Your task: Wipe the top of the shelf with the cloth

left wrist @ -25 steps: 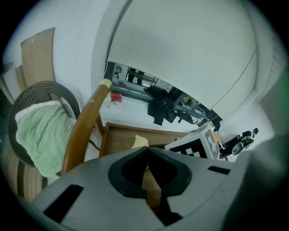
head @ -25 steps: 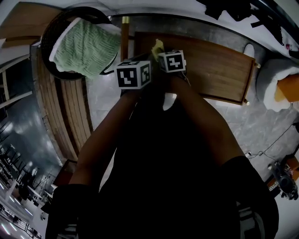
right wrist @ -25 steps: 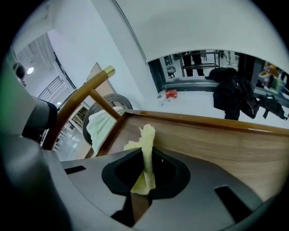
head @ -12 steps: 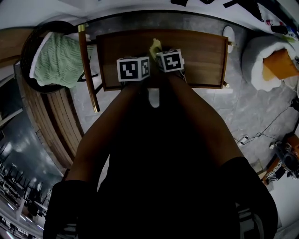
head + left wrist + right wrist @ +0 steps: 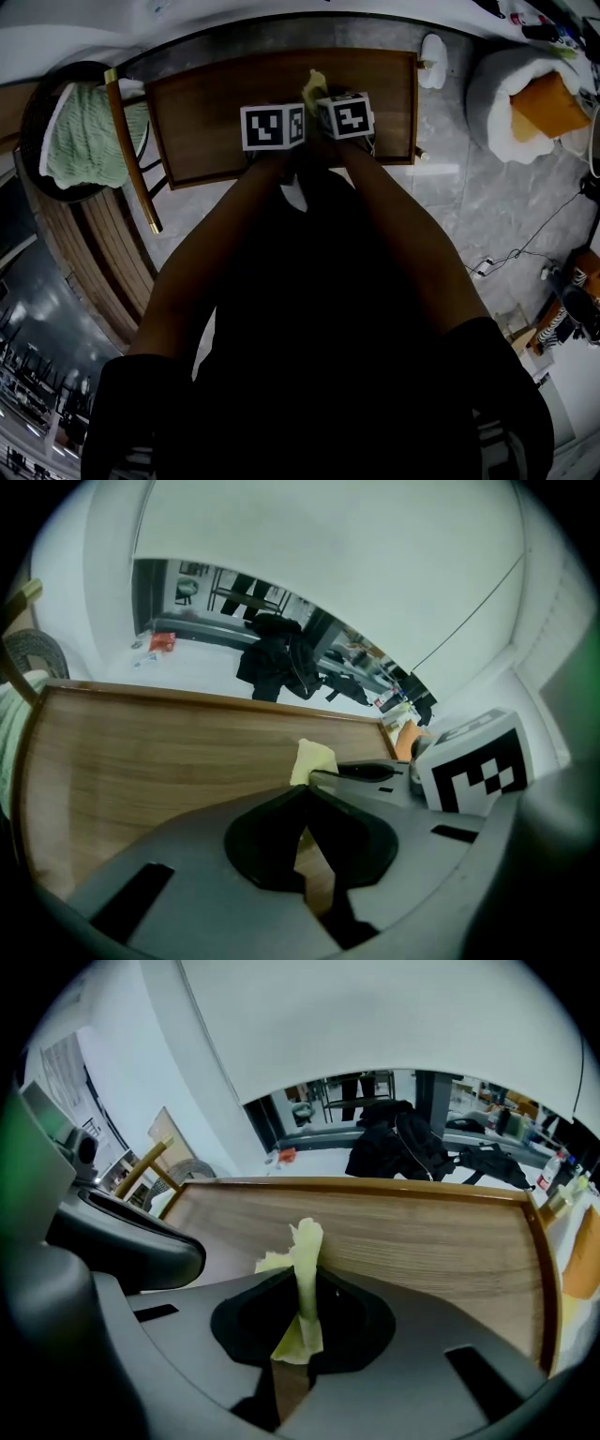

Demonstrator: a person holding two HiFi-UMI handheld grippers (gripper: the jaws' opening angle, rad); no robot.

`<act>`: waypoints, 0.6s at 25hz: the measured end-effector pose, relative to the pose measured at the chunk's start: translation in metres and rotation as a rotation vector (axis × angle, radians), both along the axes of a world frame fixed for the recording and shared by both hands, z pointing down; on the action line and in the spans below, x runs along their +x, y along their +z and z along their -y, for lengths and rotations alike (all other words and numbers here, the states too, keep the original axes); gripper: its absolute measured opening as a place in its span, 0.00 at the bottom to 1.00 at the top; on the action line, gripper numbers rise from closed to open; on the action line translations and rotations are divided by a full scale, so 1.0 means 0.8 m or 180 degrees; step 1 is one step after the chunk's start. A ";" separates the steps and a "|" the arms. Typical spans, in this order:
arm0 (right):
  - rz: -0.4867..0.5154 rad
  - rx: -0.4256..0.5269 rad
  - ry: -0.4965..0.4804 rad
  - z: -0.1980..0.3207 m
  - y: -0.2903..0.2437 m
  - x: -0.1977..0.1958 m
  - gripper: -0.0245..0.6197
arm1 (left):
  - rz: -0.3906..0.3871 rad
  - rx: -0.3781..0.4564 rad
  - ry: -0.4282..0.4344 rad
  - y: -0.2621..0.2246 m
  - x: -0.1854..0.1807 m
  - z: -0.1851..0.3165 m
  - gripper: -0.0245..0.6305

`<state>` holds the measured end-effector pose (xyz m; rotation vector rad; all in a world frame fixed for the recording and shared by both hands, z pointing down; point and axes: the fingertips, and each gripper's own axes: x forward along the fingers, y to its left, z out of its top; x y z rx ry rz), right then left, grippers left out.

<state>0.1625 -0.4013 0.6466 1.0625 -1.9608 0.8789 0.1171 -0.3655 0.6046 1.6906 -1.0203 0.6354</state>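
A yellow cloth [image 5: 305, 1274] is clamped between the fingers [image 5: 361, 1321] of the right gripper [image 5: 302, 1283]. A crumpled tuft pokes up past the fingertips, and a folded corner shows inside the grip. We hold it over the middle part of the shelf [image 5: 422, 1232], a brown wooden top with a raised rim. We cannot tell whether the cloth touches the wood.

The left gripper [image 5: 305, 794] sits just beside the right one, also above the shelf. Its fingers [image 5: 253, 841] meet at their tips, and the cloth shows just beyond them.

In the head view, the two marker cubes [image 5: 272, 127] sit side by side, almost touching, and our forearms [image 5: 202, 262] reach up to them from the bottom of the picture.

The shelf stands on a grey stone floor [image 5: 469, 206]. To its left, a chair [image 5: 127, 159] carries a green knitted blanket [image 5: 84, 141]. To its right lies a white cushion [image 5: 497, 84] with an orange patch on it. A pale wall [image 5: 375, 1016] rises behind the shelf.
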 end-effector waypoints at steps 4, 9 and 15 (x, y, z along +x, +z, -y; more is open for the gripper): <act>-0.0116 -0.0022 0.0173 0.003 0.003 0.062 0.11 | -0.0048 0.0016 0.0109 0.003 0.045 0.003 0.06; -0.0255 0.0005 0.0295 0.010 -0.001 0.130 0.11 | -0.0183 0.0043 0.0221 0.000 0.104 0.004 0.06; -0.0530 0.0020 0.0487 0.014 -0.007 0.195 0.11 | -0.0276 0.0086 0.0303 -0.009 0.143 0.007 0.06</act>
